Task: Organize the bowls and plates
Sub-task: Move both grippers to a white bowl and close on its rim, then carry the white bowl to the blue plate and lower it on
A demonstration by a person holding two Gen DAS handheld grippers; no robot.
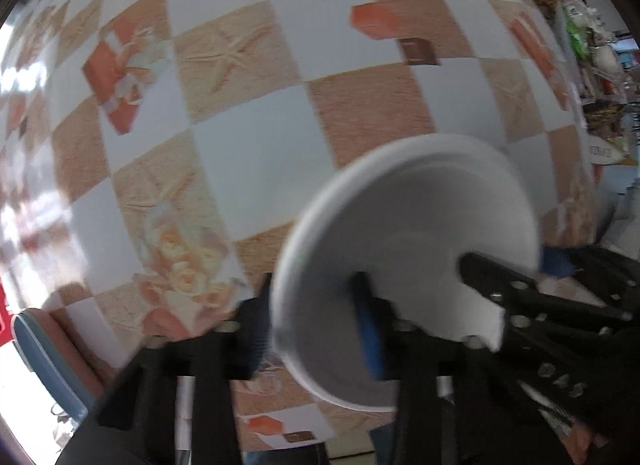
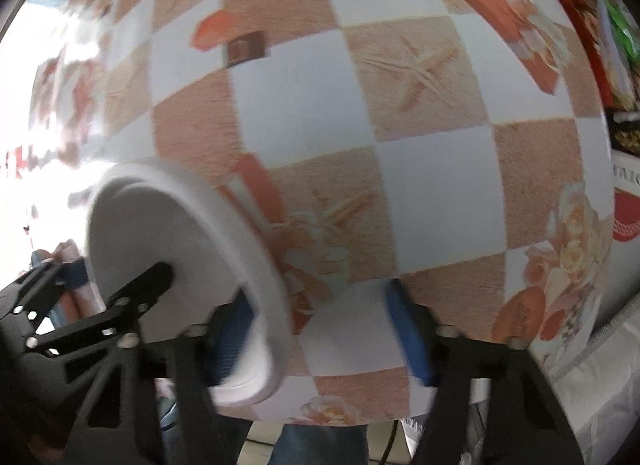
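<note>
Left gripper [image 1: 312, 305], lower edge of the left wrist view: spread around the near wall of a white bowl [image 1: 400, 205], with the blue-padded finger [image 1: 370, 329] inside the bowl and the black finger [image 1: 256, 321] just outside the rim. Motion blur throughout; cannot tell whether pressed onto the wall or merely straddling it.

Right gripper [image 2: 320, 313], lower edge of the right wrist view: spread wide, with one blue pad [image 2: 232, 329] inside the bowl near its wall and the other blue pad [image 2: 408, 341] outside, clearly apart from the thick rim. Nothing pinched.

Seen also in the opposite camera: each gripper entering from the side, one finger inside the bowl and one outside.

Bowl: between the two grippers, which straddle opposite sides of its rim. Opening turned towards both cameras, plain white inside, near the front edge of the table. Resting or lifted: cannot tell.

Table [image 1: 248, 153]: covered in a glossy checked cloth of white and sandy-orange squares printed with starfish, roses and orange boxes.

Beyond the table: a blue-edged pink seat [image 1: 40, 345] at lower left of the left wrist view and cluttered goods [image 1: 600, 65] along the right margin, too blurred to identify.
</note>
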